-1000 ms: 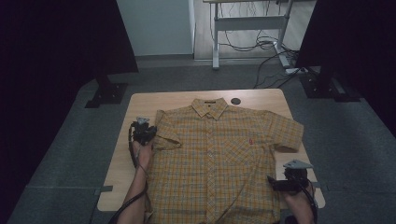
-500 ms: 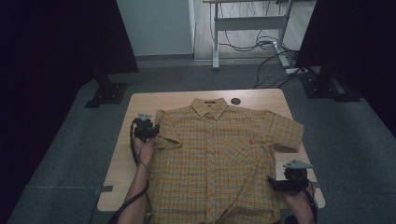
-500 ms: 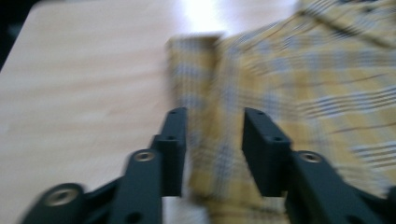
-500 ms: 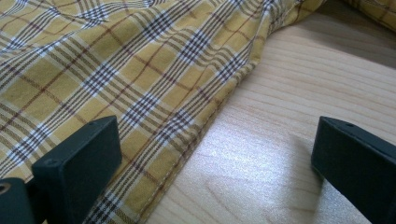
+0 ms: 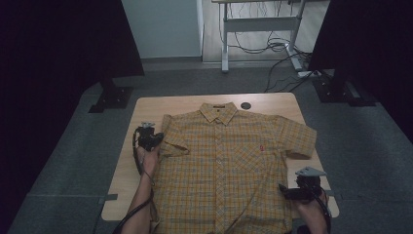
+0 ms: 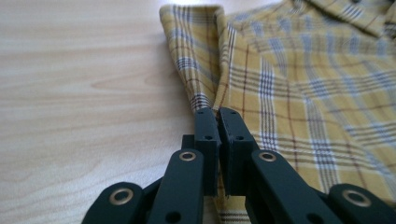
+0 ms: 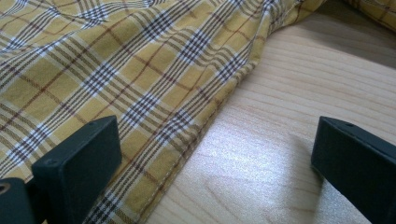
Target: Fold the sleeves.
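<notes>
One yellow plaid shirt [image 5: 229, 165], spread flat, front up, collar toward the far edge of the table [image 5: 126, 170], covering most of the top. Left tongs [image 5: 155, 141] at the shirt's left sleeve [image 5: 173, 141], which lies folded in over the body; jaws just closed again after a brief opening, now clenched on the sleeve's folded edge, as seen in the left gripper view, where the cloth [image 6: 196, 65] rises from between the jaw tips [image 6: 215, 112] with bare wood to one side and the shirt body [image 6: 317, 93] to the other. Right tongs [image 5: 285, 192] at the near right of the table, beside the shirt's lower right side edge, pointing inward at it; jaws released and wide apart, one over the plaid [image 7: 116, 84], the other over bare wood [image 7: 280, 140], with the hem [image 7: 205, 126] running between them, ungripped. Right sleeve [image 5: 299, 141] stretched out flat toward the table's right edge, well apart from both tongs. Small round dark grommet [image 5: 246, 105] in the tabletop just beyond the collar [image 5: 219, 112], near the far edge. Nothing lying between either tongs and the cloth. Beyond the table, two dark stand bases [image 5: 112, 95] on the grey floor, one at each far corner, and a desk frame [image 5: 258, 24] with loose cables [image 5: 277, 48] beneath. Counted: one shirt, two tongs, one table, one grommet.
</notes>
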Available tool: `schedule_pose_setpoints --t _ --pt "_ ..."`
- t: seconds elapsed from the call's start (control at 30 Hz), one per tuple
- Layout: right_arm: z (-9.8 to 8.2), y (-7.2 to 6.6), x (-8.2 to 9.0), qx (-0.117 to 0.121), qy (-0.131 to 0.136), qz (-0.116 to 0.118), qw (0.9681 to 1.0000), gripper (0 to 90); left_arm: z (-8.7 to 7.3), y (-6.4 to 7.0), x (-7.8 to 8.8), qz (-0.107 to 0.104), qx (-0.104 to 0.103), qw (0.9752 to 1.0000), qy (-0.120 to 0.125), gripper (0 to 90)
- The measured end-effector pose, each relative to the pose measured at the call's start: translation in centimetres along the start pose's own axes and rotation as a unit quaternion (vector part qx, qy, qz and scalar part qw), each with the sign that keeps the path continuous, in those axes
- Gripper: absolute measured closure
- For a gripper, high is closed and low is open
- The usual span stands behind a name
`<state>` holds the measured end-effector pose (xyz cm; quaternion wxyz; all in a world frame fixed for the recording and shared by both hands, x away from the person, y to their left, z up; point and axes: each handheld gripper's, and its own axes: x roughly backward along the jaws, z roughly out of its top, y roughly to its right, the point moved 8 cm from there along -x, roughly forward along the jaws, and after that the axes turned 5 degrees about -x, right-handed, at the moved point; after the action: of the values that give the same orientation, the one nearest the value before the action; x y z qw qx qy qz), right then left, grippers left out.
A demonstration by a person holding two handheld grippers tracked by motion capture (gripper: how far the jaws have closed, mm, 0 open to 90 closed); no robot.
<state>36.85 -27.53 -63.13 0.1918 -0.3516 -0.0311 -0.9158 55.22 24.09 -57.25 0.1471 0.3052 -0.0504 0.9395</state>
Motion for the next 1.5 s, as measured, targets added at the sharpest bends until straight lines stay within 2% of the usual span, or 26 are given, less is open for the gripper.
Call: schedule_pose_setpoints --t 0.13,0.27,0.33,0.4,0.53,0.63,0.73,0.83,0.97,1.03,1.17,1.27,1.5 --pt "0.0 0.0 0.0 0.0 0.0 0.0 1.0 1.1 1.0 1.4 0.2 -0.011 -0.011 0.9998 0.013 87.2" --pt "0.0 0.0 0.0 0.0 0.0 0.0 1.0 1.1 2.4 3.2 0.2 -0.007 -0.046 0.9987 0.018 86.6" --pt "0.0 0.0 0.0 0.0 0.0 0.0 1.0 1.1 3.0 4.0 0.2 0.005 -0.077 0.9969 0.016 86.4" --pt "0.0 0.0 0.0 0.0 0.0 0.0 1.0 1.2 3.4 4.5 0.2 0.009 -0.088 0.996 0.014 86.0" --pt "0.0 0.0 0.0 0.0 0.0 0.001 1.0 1.2 3.9 5.0 0.1 0.005 -0.085 0.9963 0.015 86.3" --pt "0.0 0.0 0.0 0.0 0.0 0.001 1.0 1.2 4.4 5.8 0.0 -0.018 -0.074 0.9967 0.027 86.5" --pt "0.0 0.0 0.0 0.0 0.0 0.001 1.0 1.2 5.5 7.3 -0.2 -0.043 -0.076 0.9952 0.043 85.5" --pt "0.0 0.0 0.0 0.001 0.0 0.001 1.0 1.2 6.4 8.8 -0.4 -0.044 -0.096 0.9932 0.049 71.4" --pt "0.0 0.0 0.0 0.001 0.0 0.002 1.0 1.2 7.4 9.6 -0.2 -0.042 -0.099 0.9923 0.06 57.3" --pt "0.0 0.0 0.0 0.001 0.0 0.002 1.0 1.2 7.4 9.7 -0.1 -0.045 -0.097 0.9925 0.059 54.3" --pt "0.0 -0.1 0.0 0.002 0.0 0.002 1.0 1.2 7.2 9.5 0.1 -0.035 -0.105 0.9924 0.054 45.5" --pt "0.0 -0.1 0.0 0.002 0.0 0.003 1.0 1.2 6.8 9.4 0.3 -0.041 -0.105 0.9925 0.049 39.0" --pt "0.0 -0.1 0.0 0.002 0.0 0.002 1.0 1.2 5.8 9.4 1.3 -0.059 -0.114 0.9905 0.047 24.9"
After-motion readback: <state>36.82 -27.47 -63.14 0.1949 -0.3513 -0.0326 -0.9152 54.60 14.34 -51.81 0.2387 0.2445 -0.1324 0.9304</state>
